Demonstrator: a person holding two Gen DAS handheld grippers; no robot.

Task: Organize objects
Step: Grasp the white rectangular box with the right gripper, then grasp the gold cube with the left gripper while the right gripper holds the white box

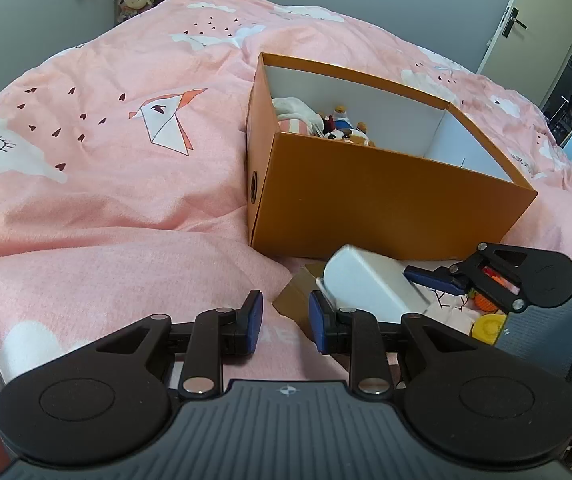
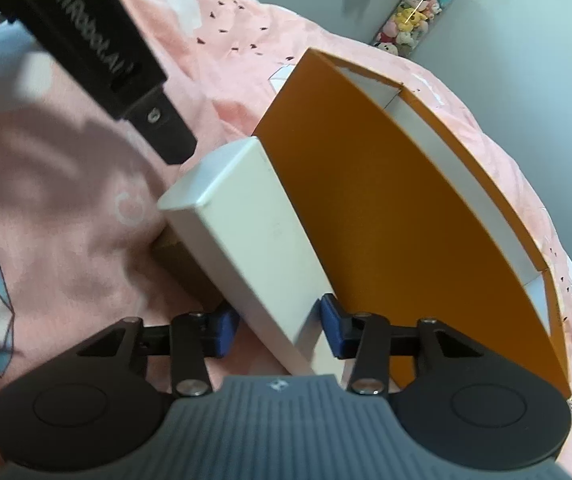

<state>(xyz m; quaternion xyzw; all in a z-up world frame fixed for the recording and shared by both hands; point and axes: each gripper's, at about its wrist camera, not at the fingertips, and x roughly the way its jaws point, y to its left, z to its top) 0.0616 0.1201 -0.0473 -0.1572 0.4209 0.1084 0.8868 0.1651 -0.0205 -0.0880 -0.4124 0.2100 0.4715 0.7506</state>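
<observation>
Two grippers over a bed with a pink printed duvet (image 1: 106, 184): right gripper (image 2: 276, 330) has its blue pads clamped on the near end of a long white rectangular box (image 2: 242, 216), which lies tilted just beside the near wall of the open orange cardboard box (image 1: 386, 200). Left gripper (image 1: 286, 324) sits narrowly parted with nothing between the pads, its right pad just next to the white box. Orange box sits on the duvet, small plush toys (image 1: 342, 126) in its far-left corner; a yellow round object (image 1: 486, 328) lies near the right gripper
</observation>
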